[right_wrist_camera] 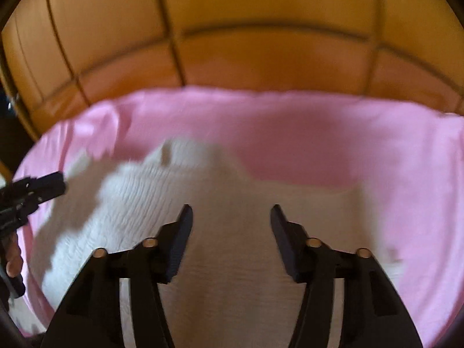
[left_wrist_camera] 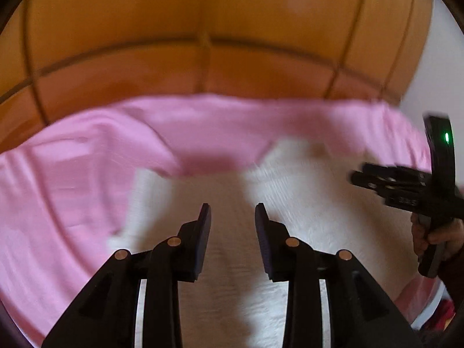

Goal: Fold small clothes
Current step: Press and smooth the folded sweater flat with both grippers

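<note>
Garment: the white ribbed garment (right_wrist_camera: 139, 200) lies spread on the pink sheet (right_wrist_camera: 319, 145), its far edge toward the tan padded headboard (right_wrist_camera: 261, 29).
Your left gripper (left_wrist_camera: 233, 211): above the garment, jaws narrowly parted, nothing between them.
Your right gripper (right_wrist_camera: 232, 213): over the garment too, jaws a little wider, empty.
Your hand (left_wrist_camera: 435, 235): grips the right tool's handle beside the garment.

Ahead of you, the pink sheet (right_wrist_camera: 333, 145) lies bare to the padded orange headboard (right_wrist_camera: 261, 29), which closes that side; the white garment (right_wrist_camera: 232, 203) lies low beneath both grippers.
</note>
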`<state>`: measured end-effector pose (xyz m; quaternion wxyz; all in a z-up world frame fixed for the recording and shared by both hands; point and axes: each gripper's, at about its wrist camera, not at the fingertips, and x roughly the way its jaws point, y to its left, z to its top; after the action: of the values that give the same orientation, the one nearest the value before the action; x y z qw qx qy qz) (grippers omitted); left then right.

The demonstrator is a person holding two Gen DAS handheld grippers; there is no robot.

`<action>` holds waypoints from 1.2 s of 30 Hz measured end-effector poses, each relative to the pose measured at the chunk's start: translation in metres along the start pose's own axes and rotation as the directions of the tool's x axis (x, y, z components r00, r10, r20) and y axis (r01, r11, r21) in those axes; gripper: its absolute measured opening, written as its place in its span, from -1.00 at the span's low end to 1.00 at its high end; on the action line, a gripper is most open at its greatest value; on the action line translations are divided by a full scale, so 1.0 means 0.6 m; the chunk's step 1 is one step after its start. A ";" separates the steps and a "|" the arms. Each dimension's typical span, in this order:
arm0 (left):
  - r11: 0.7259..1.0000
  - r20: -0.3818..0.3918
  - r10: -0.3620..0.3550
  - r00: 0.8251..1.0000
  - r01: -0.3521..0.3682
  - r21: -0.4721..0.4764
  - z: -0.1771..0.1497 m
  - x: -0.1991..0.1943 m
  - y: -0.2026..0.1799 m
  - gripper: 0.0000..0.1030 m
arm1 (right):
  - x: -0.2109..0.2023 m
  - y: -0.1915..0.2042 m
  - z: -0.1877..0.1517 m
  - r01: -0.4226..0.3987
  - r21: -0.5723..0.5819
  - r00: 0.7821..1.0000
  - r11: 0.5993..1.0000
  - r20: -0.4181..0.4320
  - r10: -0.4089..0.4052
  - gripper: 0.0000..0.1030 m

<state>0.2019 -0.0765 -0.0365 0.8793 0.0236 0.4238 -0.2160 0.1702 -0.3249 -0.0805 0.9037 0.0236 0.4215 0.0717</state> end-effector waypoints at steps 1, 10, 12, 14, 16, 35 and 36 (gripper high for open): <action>1.000 -0.034 0.004 0.999 -0.003 0.005 0.000 0.020 -0.007 -0.42 | 0.024 0.009 -0.005 0.006 -0.001 0.999 1.000 -0.042 -0.006 -0.53; 0.994 0.056 -0.043 0.998 0.048 -0.099 0.005 0.040 0.003 -1.00 | -0.008 0.011 0.006 -0.006 0.018 0.996 1.000 0.086 0.004 -0.95; 0.993 0.109 -0.030 0.994 0.043 -0.114 0.021 0.027 0.005 -1.00 | -0.022 0.014 0.021 0.006 0.020 0.991 1.000 0.132 -0.008 -0.95; 0.995 0.106 -0.007 0.994 0.017 -0.103 0.033 0.037 0.000 -1.00 | -0.011 0.021 0.032 0.027 0.018 0.991 0.999 0.133 -0.029 -0.95; 0.995 0.065 0.025 0.998 -0.018 -0.095 0.038 0.066 0.000 -1.00 | 0.020 0.027 0.032 0.058 0.026 0.994 0.998 0.090 -0.060 -0.95; 0.971 0.119 0.150 0.981 -0.124 -0.203 -0.078 -0.070 0.018 -0.33 | -0.104 -0.027 -0.077 -0.022 0.143 0.991 0.989 0.137 0.002 0.29; 0.971 0.125 0.149 0.981 -0.122 -0.204 -0.095 -0.082 0.017 -0.29 | -0.115 -0.029 -0.094 -0.027 0.137 0.992 0.990 0.129 0.009 0.29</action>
<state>0.1372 -0.0368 -0.0373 0.9175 -0.0488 0.3780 -0.1139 0.0853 -0.3533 -0.0665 0.9243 0.0946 0.3665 0.0488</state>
